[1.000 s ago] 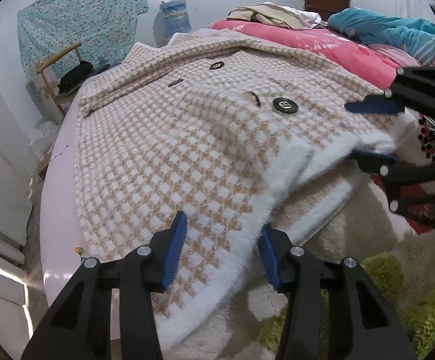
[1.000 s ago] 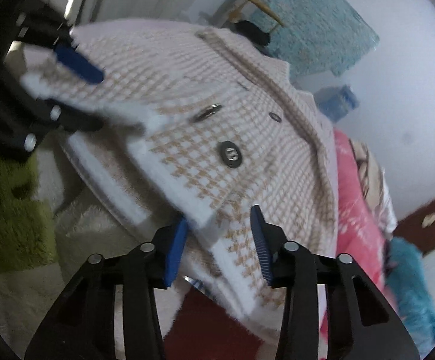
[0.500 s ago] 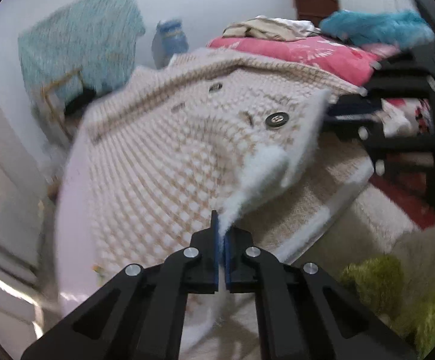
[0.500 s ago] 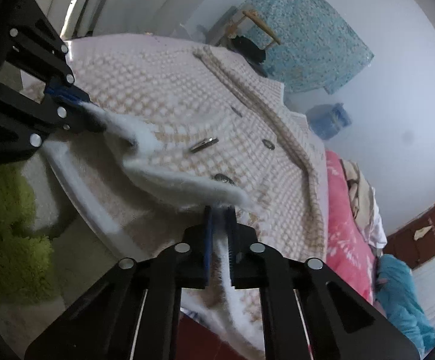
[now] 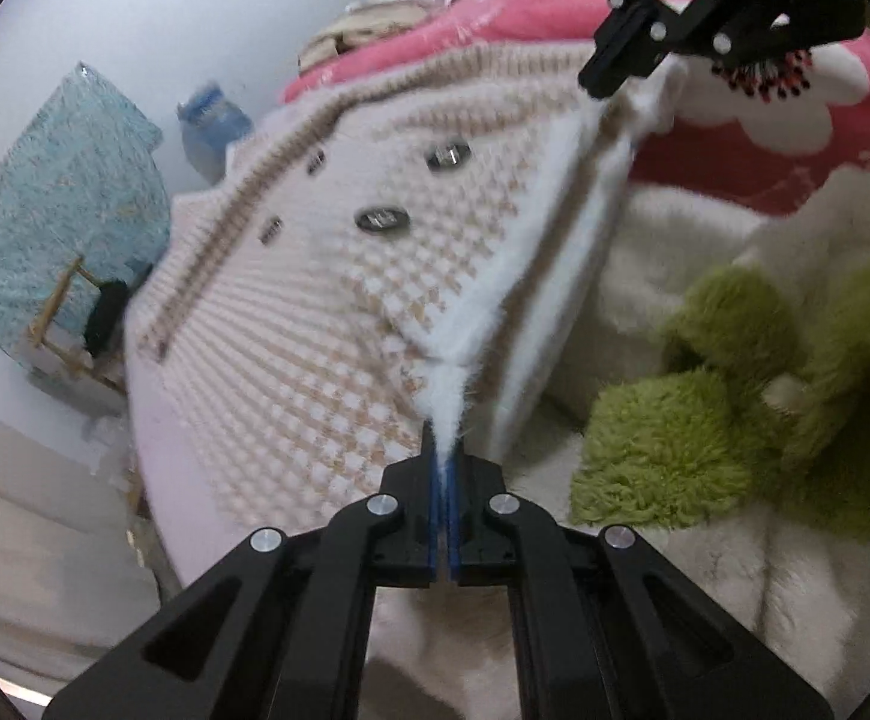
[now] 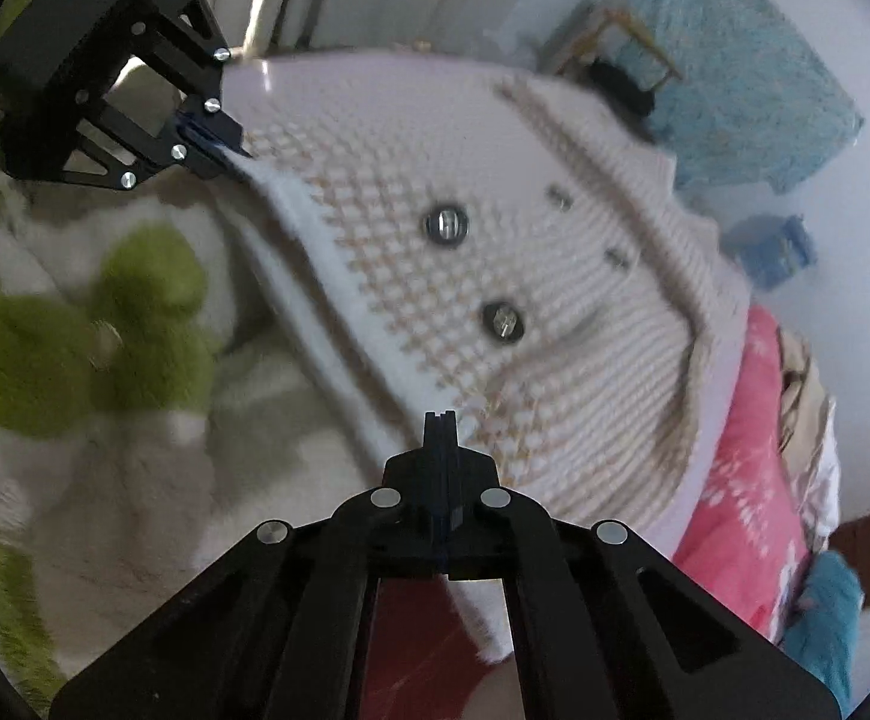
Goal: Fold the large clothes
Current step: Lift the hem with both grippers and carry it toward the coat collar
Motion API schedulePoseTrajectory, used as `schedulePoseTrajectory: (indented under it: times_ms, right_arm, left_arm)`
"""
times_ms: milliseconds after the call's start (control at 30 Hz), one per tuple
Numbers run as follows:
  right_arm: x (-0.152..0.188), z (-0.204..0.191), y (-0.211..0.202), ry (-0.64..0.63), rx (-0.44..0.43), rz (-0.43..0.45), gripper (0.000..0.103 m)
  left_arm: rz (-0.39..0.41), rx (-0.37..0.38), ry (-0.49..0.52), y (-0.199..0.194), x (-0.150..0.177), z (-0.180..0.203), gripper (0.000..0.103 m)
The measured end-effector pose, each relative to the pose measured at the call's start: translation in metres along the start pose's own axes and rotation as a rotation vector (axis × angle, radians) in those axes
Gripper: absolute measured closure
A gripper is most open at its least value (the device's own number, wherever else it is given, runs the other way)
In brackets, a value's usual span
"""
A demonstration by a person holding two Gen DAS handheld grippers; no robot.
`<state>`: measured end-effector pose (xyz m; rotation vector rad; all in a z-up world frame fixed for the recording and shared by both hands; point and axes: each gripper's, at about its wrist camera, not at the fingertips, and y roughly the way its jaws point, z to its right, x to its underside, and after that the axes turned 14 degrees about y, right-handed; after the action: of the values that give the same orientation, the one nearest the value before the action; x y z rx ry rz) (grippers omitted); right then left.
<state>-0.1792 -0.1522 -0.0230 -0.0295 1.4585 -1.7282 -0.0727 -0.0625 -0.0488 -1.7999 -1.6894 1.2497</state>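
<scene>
We are looking at a cream-and-tan houndstooth coat with a fluffy white hem and dark round buttons (image 5: 339, 324), which is lying spread across a pale pink bed surface (image 5: 165, 438), its collar end pointing toward the far wall. Its near hem is being lifted clear of the bed at two points, so the white edge is stretching taut between them. The left gripper (image 5: 441, 468) is pinching the near corner of that white hem, its blue-padded jaws pressed together on the fabric. The right gripper (image 6: 440, 420) is clamping the hem further along on the right, jaws likewise tight together on the cloth; in the left wrist view we are seeing it at the upper right, biting the edge of the coat. Two of the large dark buttons (image 6: 446, 225) are sitting on the front panel just beyond the lifted edge, with smaller ones further up near the collar band.

Below the raised hem a shaggy white rug with lime-green patches (image 5: 705, 432) is lying on the floor. To the right of the coat a pink patterned blanket (image 5: 525, 12) is covering the bed, with a teal fuzzy blanket (image 6: 825, 618) past it. Against the far wall a turquoise printed cloth (image 5: 57, 198) is hanging over a wooden rack, and a blue water jug (image 6: 774, 249) is standing near it.
</scene>
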Motion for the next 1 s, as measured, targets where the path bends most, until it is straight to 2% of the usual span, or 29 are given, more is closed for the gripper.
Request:
schedulePoseTrajectory:
  times_ms: [67, 133, 167, 200, 333, 433, 533, 567, 700, 833, 933, 1000]
  right_arm:
    - [-0.001, 0.011, 0.000, 0.057, -0.017, -0.008, 0.101]
    - [-0.004, 0.025, -0.008, 0.155, -0.077, 0.011, 0.081]
    - [-0.007, 0.031, -0.013, 0.199, -0.097, 0.037, 0.066]
    - [-0.011, 0.038, -0.017, 0.253, -0.126, 0.065, 0.058]
    - [-0.026, 0.057, -0.013, 0.459, -0.231, 0.098, 0.058]
    - [-0.033, 0.067, 0.008, 0.582, -0.276, 0.084, 0.058]
    - [-0.028, 0.071, 0.022, 0.682, -0.300, 0.050, 0.058]
    - [-0.022, 0.076, 0.025, 0.724, -0.296, 0.040, 0.057]
    - [0.003, 0.095, 0.012, 0.889, -0.246, 0.061, 0.041]
    - [0.034, 0.122, -0.006, 1.060, -0.166, 0.097, 0.039]
    - [0.058, 0.138, -0.007, 1.178, -0.121, 0.086, 0.039]
    - [0.067, 0.145, -0.001, 1.231, -0.111, 0.066, 0.039]
  left_arm:
    - [-0.009, 0.010, -0.032, 0.003, 0.000, -0.002, 0.100]
    - [0.003, 0.047, -0.087, -0.001, 0.001, -0.010, 0.096]
    - [0.019, 0.083, -0.133, -0.005, 0.004, -0.016, 0.096]
    - [0.028, 0.105, -0.161, -0.007, 0.004, -0.020, 0.094]
    - [0.082, 0.204, -0.301, -0.022, 0.018, -0.032, 0.087]
    - [0.099, 0.225, -0.396, -0.031, 0.030, -0.035, 0.082]
    - [0.098, 0.232, -0.541, -0.037, 0.050, -0.048, 0.077]
    - [0.095, 0.227, -0.592, -0.037, 0.058, -0.053, 0.075]
    - [0.089, 0.203, -0.812, -0.028, 0.084, -0.075, 0.067]
    - [0.042, 0.245, -1.025, -0.002, 0.107, -0.085, 0.067]
    - [0.031, 0.299, -1.088, 0.011, 0.116, -0.087, 0.067]
    - [0.029, 0.314, -1.089, 0.013, 0.117, -0.086, 0.067]
